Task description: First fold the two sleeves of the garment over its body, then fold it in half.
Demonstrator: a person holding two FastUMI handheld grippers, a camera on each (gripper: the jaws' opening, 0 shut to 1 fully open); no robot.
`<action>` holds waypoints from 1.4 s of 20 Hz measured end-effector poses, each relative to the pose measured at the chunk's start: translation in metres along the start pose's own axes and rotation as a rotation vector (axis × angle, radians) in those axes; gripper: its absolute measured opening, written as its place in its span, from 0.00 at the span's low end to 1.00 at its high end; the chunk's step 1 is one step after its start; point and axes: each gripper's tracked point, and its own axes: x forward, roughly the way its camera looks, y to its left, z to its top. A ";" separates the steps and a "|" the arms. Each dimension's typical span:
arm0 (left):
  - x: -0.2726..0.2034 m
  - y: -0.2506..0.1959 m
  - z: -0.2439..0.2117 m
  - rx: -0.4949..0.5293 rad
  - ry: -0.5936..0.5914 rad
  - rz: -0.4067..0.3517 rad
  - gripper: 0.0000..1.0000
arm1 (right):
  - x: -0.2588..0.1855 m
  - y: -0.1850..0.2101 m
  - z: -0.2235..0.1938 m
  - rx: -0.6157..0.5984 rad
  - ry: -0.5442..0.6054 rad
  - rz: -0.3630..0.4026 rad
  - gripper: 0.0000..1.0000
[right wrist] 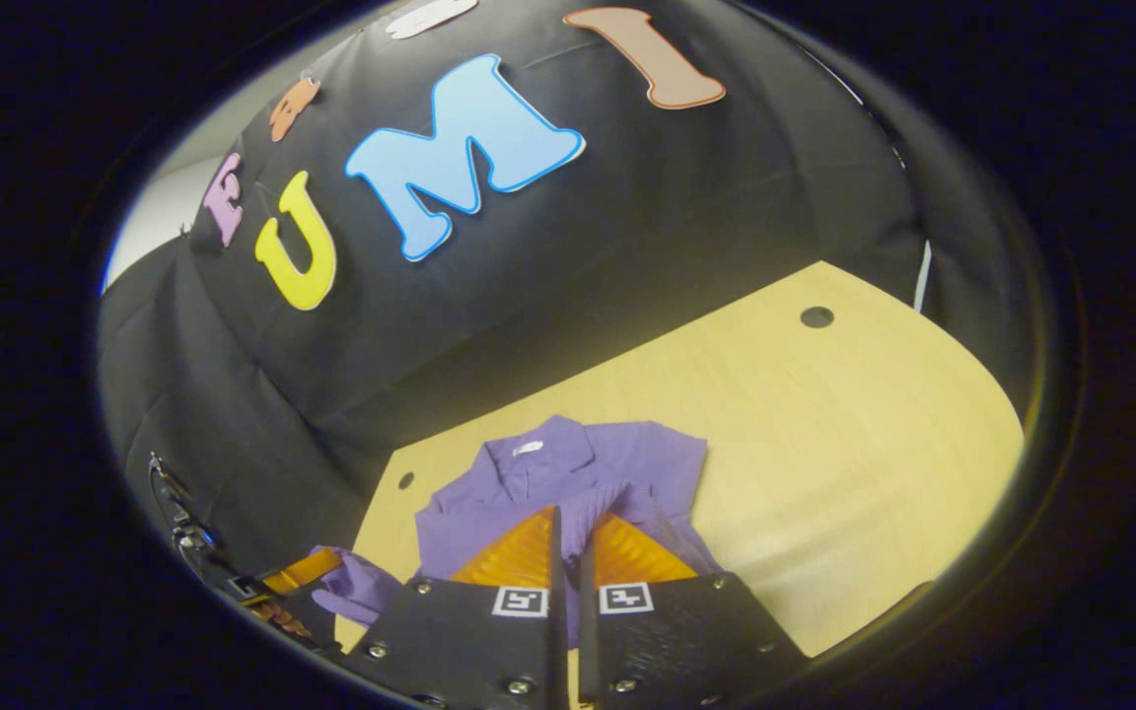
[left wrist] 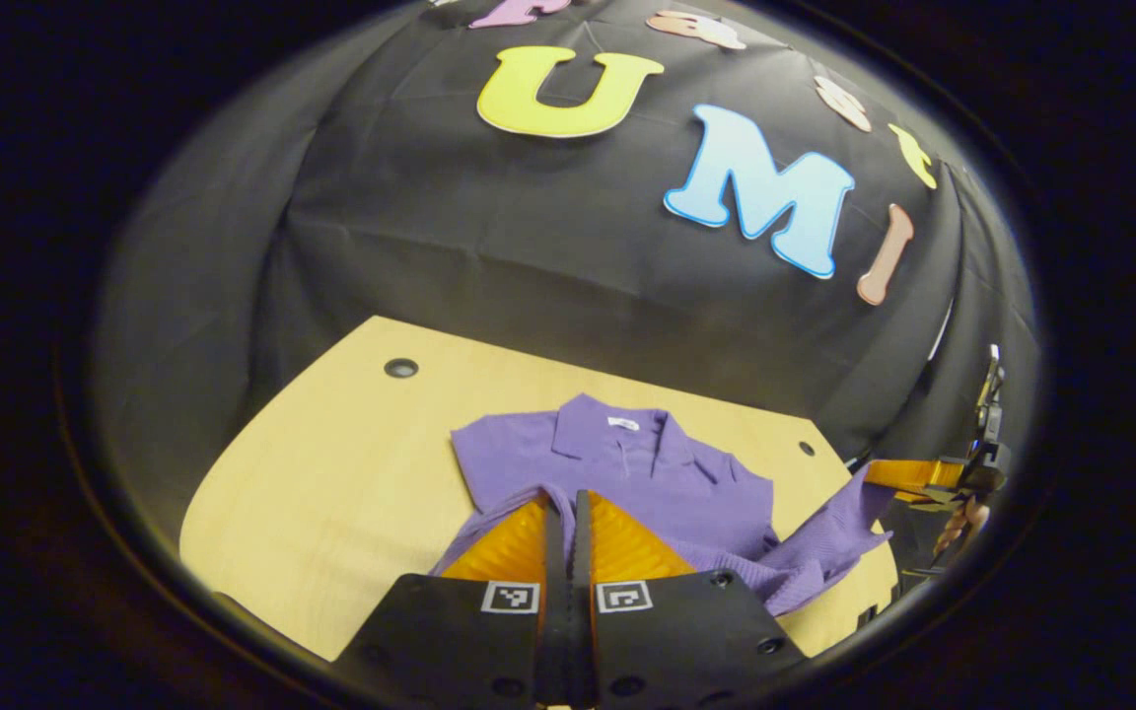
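With both grippers [left wrist: 568, 508] [right wrist: 568, 523] pinched on lifted cloth at 6 o'clock of the shirt [left wrist: 627, 463], I judge the final halving under way, sleeves apparently folded.

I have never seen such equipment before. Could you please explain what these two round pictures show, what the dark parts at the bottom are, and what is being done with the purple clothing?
Each picture comes from a camera riding on a hand-held tool with two jaws; a person carries one tool in each hand. The dark parts at the bottom are that tool's own jaws, seen from behind.

In the left gripper view, the left gripper is closed on a fold of the purple shirt, which lies collar-up on a wooden table. At the right edge the other tool lifts a sleeve off the table.

In the right gripper view, the right gripper is also closed on purple cloth, over the shirt. The other tool appears at the lower left, holding cloth.
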 end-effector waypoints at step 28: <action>0.220 0.035 0.061 0.236 -0.069 0.299 0.27 | 0.191 -0.082 0.062 -0.173 0.037 -0.161 0.12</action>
